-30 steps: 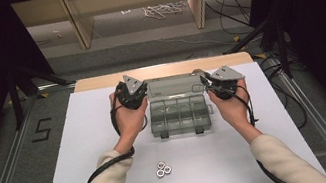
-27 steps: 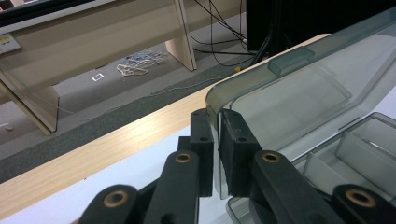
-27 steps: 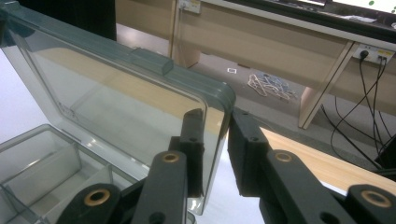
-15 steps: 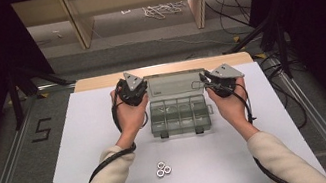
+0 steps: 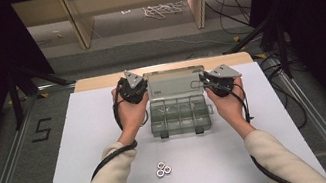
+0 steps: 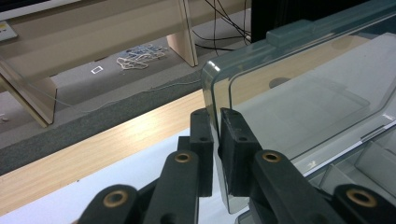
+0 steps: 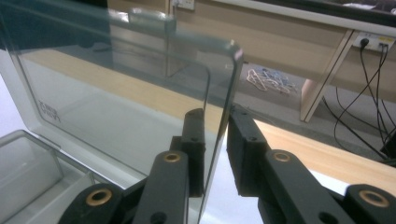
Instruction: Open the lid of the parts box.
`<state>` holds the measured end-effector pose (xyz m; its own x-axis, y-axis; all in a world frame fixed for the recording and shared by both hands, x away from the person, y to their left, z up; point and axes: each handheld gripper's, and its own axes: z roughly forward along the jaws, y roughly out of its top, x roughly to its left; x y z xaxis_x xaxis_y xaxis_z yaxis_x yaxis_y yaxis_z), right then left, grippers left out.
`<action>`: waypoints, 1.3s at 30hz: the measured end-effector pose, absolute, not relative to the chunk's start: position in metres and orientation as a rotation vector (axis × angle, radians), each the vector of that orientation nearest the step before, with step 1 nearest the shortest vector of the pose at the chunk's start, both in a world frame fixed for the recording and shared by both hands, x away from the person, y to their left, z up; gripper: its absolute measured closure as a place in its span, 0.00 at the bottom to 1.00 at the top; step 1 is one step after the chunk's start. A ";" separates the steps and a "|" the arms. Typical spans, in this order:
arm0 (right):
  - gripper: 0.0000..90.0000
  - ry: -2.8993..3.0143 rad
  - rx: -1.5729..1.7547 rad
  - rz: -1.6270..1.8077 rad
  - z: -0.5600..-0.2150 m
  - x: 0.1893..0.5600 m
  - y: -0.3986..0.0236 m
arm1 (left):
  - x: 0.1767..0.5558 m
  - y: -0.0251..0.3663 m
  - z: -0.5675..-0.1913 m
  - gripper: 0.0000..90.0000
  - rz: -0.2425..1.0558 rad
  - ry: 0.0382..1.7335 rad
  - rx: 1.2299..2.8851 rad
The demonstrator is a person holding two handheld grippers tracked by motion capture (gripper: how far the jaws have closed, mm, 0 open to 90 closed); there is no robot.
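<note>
Between the left jaws sits the lid's (image 6: 299, 98) side edge, pinched tight, both pads flat against the clear plastic with no gap showing. Over in the right gripper view, the other side edge of that lid runs up between the right jaws: the left pad lies on the pane, the right pad stands a sliver off, and those jaws have just been closing a touch further on it. So a two-handed hold, left gripper (image 5: 134, 92) at the lid's 9 o'clock edge, right gripper (image 5: 214, 84) at its 3 o'clock edge.

Lid stands near upright, hinged along the far side of the box (image 5: 179, 117), which lies mid-counter with its row of compartments facing up; they look bare from the high view. Three nuts (image 5: 163, 169) wait in a small cluster at 6 o'clock of the box, well apart from it, on the white counter (image 5: 85, 151).

My read: this is the lid-opening step, and it's close to its end, with the lid swung up and the tray exposed. What comes next calls for both hands to work as one, easing the lid back past upright to 12 o'clock so it rests by itself, without twisting the thin pane or dragging the light box along the counter. Then jaws spread, let go cleanly, and one hand drops back toward 6 o'clock for the nuts.
</note>
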<state>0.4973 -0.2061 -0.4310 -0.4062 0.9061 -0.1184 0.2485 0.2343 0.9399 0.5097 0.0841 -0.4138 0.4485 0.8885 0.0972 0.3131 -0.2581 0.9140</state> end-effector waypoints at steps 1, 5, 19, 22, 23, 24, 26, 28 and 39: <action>0.87 1.808 1.067 1.182 -0.433 0.498 -0.207 | 0.510 0.084 -0.414 0.93 0.799 1.025 1.799; 0.89 1.839 1.084 1.168 -0.441 0.502 -0.208 | 0.512 0.084 -0.418 0.93 0.791 1.037 1.796; 0.90 1.872 1.118 1.134 -0.452 0.507 -0.208 | 0.519 0.083 -0.430 0.92 0.751 1.067 1.826; 0.90 1.873 1.129 1.131 -0.453 0.507 -0.208 | 0.520 0.083 -0.434 0.92 0.743 1.076 1.830; 0.91 1.879 1.133 1.132 -0.453 0.507 -0.207 | 0.520 0.083 -0.434 0.92 0.746 1.078 1.835; 0.91 1.881 1.121 1.122 -0.453 0.507 -0.208 | 0.520 0.083 -0.435 0.93 0.742 1.081 1.836; 0.91 1.881 1.136 1.128 -0.456 0.508 -0.207 | 0.521 0.083 -0.437 0.93 0.738 1.086 1.844; 0.91 1.894 1.136 1.113 -0.457 0.508 -0.208 | 0.522 0.082 -0.438 0.93 0.735 1.091 1.845; 0.92 1.919 1.152 1.096 -0.462 0.509 -0.208 | 0.525 0.081 -0.448 0.92 0.710 1.114 1.880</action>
<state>0.5094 -0.2081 -0.4623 -0.4128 0.9053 -0.0999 0.3738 0.2684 0.8878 0.5249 0.0808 -0.4479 0.4501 0.8911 0.0584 0.4297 -0.2734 0.8606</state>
